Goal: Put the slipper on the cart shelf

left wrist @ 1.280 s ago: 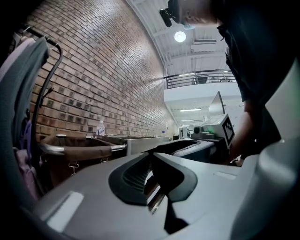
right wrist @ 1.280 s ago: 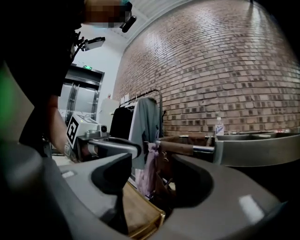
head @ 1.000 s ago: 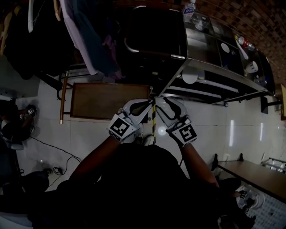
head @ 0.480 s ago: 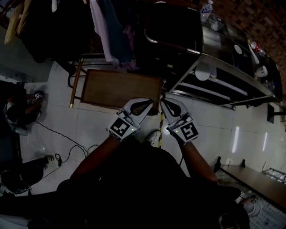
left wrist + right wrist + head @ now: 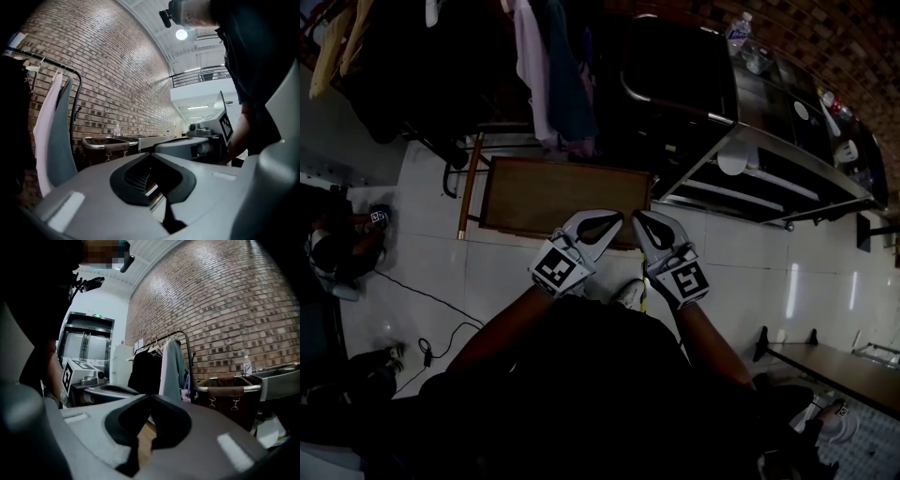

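I see no slipper in any view. In the head view both grippers are held close to the person's body, tips nearly touching, above the near edge of a low wooden cart shelf [image 5: 553, 192]. The left gripper [image 5: 616, 219] is shut with nothing in it; its jaws [image 5: 150, 155] meet at the tip in the left gripper view. The right gripper [image 5: 638, 218] is shut and empty too, its jaws [image 5: 150, 397] closed tip to tip. Each gripper view shows the other gripper alongside.
A clothes rack [image 5: 548, 66] with hanging garments stands behind the shelf. A dark hamper [image 5: 675, 75] and a steel counter [image 5: 787, 141] are at the right. A cable [image 5: 422, 295] lies on the white floor at left. The person's shoe [image 5: 630, 293] shows below the grippers.
Both grippers stay together in front of the body. The wooden shelf and the steel counter have drifted right in the head view, and more of the clothes rack shows.
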The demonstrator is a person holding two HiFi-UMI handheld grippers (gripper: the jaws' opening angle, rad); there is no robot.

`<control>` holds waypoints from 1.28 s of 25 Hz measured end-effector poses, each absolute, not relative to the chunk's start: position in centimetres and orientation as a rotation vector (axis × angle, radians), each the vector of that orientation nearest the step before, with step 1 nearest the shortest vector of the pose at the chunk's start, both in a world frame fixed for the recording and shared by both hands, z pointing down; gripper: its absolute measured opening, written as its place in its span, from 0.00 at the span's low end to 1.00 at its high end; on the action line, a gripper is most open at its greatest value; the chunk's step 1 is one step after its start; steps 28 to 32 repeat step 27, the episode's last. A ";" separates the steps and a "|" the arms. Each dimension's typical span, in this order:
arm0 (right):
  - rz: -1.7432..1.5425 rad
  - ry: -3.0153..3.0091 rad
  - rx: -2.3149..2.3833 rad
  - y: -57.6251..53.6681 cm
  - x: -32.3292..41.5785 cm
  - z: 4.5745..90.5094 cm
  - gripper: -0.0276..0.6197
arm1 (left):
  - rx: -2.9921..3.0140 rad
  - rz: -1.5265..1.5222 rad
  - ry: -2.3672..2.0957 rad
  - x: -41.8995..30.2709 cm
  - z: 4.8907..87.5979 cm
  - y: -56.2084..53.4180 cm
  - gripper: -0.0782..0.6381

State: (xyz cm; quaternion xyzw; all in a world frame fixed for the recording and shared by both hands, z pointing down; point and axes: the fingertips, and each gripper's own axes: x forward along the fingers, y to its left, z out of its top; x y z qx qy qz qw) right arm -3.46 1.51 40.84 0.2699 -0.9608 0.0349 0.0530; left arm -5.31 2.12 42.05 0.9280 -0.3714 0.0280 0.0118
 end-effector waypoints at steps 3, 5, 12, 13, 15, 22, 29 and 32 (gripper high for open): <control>0.096 -2.919 0.832 1.5 -4.4 40.4 0.05 | 2.882 0.075 -1.155 -6.2 42.0 2.1 0.11; 0.089 -2.918 0.829 1.6 -4.8 40.3 0.05 | 2.880 0.077 -1.154 -6.6 42.2 2.1 0.11; 0.078 -2.921 0.798 2.2 -5.4 40.8 0.05 | 2.865 0.069 -1.155 -6.9 42.6 2.4 0.11; 0.086 -2.917 0.796 2.2 -5.5 40.7 0.05 | 2.864 0.069 -1.156 -6.8 42.7 2.4 0.11; 0.090 -2.915 0.793 2.3 -5.5 40.6 0.05 | 2.863 0.069 -1.158 -6.8 42.7 2.5 0.11; 0.095 -2.914 0.786 2.5 -5.0 40.5 0.05 | 2.864 0.069 -1.166 -6.2 42.5 2.5 0.11; 0.088 -2.907 0.774 2.4 -4.9 41.0 0.05 | 2.848 0.068 -1.160 -6.1 42.6 2.3 0.11; 0.088 -2.907 0.774 2.4 -4.9 41.0 0.05 | 2.848 0.068 -1.160 -6.1 42.6 2.3 0.11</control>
